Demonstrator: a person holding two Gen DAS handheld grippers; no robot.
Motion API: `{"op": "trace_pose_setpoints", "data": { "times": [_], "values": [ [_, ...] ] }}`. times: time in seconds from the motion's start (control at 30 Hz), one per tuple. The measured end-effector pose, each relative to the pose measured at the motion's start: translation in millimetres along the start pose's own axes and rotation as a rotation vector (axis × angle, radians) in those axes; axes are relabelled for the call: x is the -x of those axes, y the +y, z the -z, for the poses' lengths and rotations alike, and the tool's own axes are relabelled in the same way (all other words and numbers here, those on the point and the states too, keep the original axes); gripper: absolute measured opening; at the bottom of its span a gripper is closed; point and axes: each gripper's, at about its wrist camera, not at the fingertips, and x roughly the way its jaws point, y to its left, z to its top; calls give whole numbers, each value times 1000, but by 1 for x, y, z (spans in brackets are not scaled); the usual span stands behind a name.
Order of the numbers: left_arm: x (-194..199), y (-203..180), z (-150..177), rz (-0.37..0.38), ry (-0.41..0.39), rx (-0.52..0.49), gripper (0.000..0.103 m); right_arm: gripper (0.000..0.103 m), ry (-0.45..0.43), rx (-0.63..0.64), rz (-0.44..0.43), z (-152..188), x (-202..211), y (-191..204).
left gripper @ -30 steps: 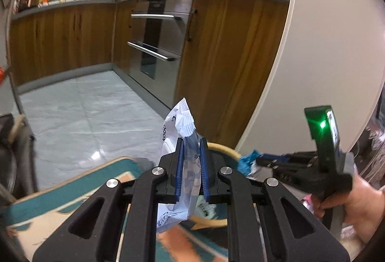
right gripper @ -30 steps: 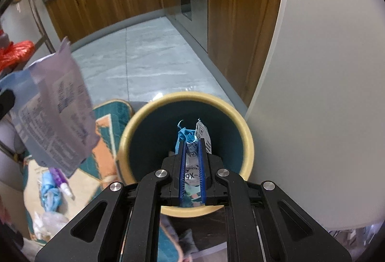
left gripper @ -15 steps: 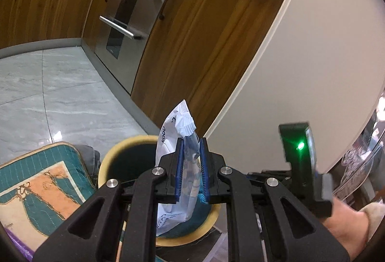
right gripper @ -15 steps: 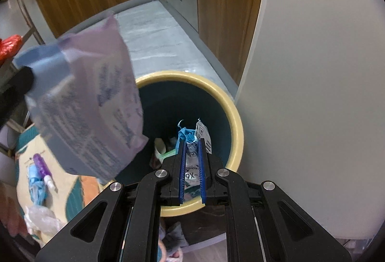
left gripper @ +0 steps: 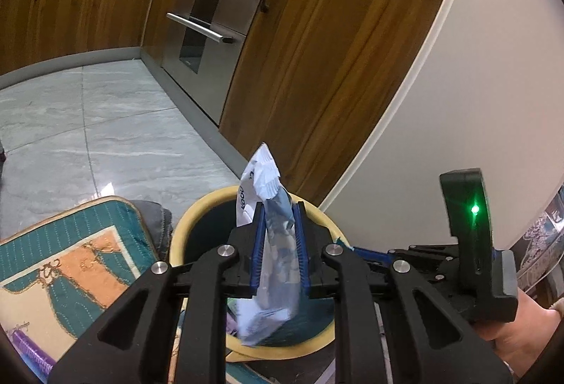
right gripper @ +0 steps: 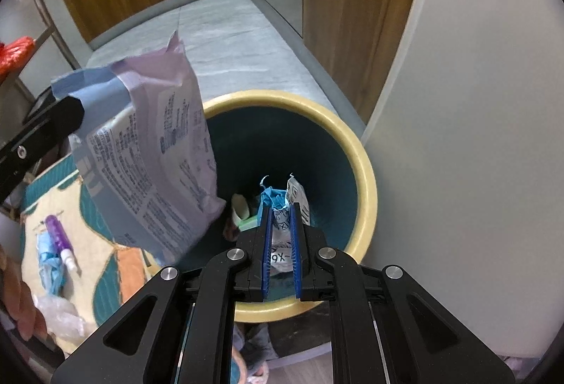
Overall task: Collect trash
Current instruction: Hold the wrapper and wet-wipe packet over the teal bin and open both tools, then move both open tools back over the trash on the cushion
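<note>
Standing beside the white wall, the yellow-rimmed bin point(right gripper: 366, 172) is the landmark. Over its left rim hangs the pale blue packet point(right gripper: 151, 158), between the pads of the left gripper point(left gripper: 278, 253), whose jaws have just been opening slightly. Above its inside, the right gripper point(right gripper: 281, 243) is fully closed on a small crumpled wrapper point(right gripper: 282, 208).

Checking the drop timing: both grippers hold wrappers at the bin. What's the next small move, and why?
Probably open the right gripper: it is shut on the crumpled wrapper directly above the bin mouth, so that should fall in. The left gripper, jaws just easing open, has its wipes pack hanging at the rim, partly outside.
</note>
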Motion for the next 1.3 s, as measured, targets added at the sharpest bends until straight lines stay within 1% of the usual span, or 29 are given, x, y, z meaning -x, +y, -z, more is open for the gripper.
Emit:
{"op": "trace_pose_setpoints", "data": {
  "times": [0.07, 0.13, 0.17, 0.27, 0.33, 0.4, 0.43, 0.5, 0.53, 0.57, 0.6, 0.63, 0.67, 0.7, 0.73, 0.8, 0.9, 1.0, 1.1, 1.3],
  "values": [
    [3, 2, 0, -17, 8, -11, 19, 11, -16, 3, 3, -1, 4, 1],
    [7, 3, 1, -35, 11, -25, 26, 20, -24, 4, 5, -3, 7, 2],
    [10, 3, 2, -41, 11, -33, 27, 26, -27, 4, 6, -4, 8, 3],
    [21, 4, 4, -64, 8, -61, 34, 38, -49, 2, 6, -4, 16, 3],
    [31, 5, 5, -80, 2, -72, 42, 41, -61, -5, 4, -3, 20, 4],
    [43, 7, 6, -92, -6, -77, 45, 47, -75, -17, -2, -2, 28, 4],
    [47, 7, 6, -99, -7, -79, 50, 49, -83, -21, -5, -1, 32, 4],
    [58, 7, 8, -121, -10, -95, 59, 62, -105, -18, -7, 2, 42, 7],
    [63, 7, 9, -135, -13, -107, 62, 65, -118, -11, -8, 2, 45, 10],
    [70, 6, 11, -150, -16, -121, 63, 71, -131, -3, -6, 3, 51, 13],
    [77, 5, 12, -168, -19, -135, 68, 78, -142, 3, -5, 3, 55, 16],
    [82, 5, 13, -178, -23, -142, 73, 81, -161, 12, -7, 5, 61, 20],
    [91, 5, 15, -196, -31, -154, 76, 87, -178, 18, -10, 6, 67, 24],
    [99, 5, 16, -213, -39, -163, 81, 94, -189, 24, -14, 7, 72, 27],
    [104, 5, 17, -229, -46, -170, 88, 95, -197, 26, -19, 8, 75, 29],
    [122, 7, 21, -279, -73, -186, 97, 97, -214, 23, -29, 11, 83, 35],
    [146, 13, 27, -352, -95, -205, 97, 97, -227, 7, -41, 14, 92, 45],
    [169, 23, 34, -397, -93, -200, 97, 98, -247, -2, -64, 19, 102, 58],
    [190, 33, 41, -437, -90, -196, 97, 98, -264, 17, -77, 25, 111, 77],
    [223, 53, 52, -498, -85, -165, 97, 98, -261, 74, -93, 31, 117, 108]
  ]
}}
